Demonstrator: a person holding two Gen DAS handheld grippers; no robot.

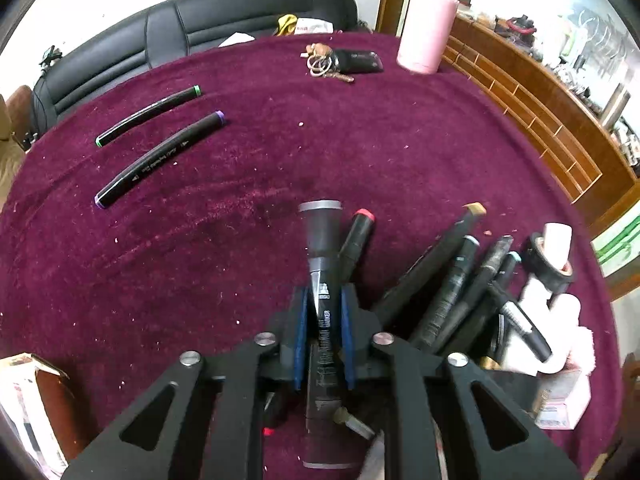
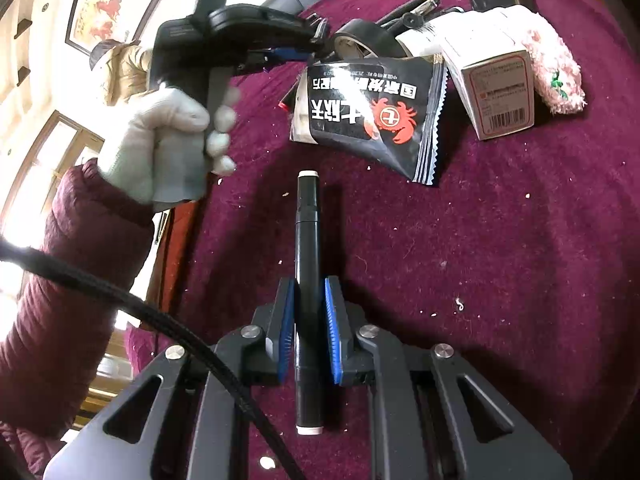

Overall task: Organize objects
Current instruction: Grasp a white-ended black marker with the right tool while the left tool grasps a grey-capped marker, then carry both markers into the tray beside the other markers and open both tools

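Two markers (image 1: pixel 154 144) lie on the worktop (image 1: pixel 360 152) at 10 o'clock. Keys (image 1: pixel 328 66) lie at 12 o'clock. Marker pile (image 1: pixel 460 280) lies at 3 o'clock.

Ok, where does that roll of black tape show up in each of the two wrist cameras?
Left wrist: the black tape roll is at the far right, beyond the pile of markers.
Right wrist: the black tape roll is at top centre, just behind the black snack packet.
Shared landmark: the white and red box, close to the roll in both views.
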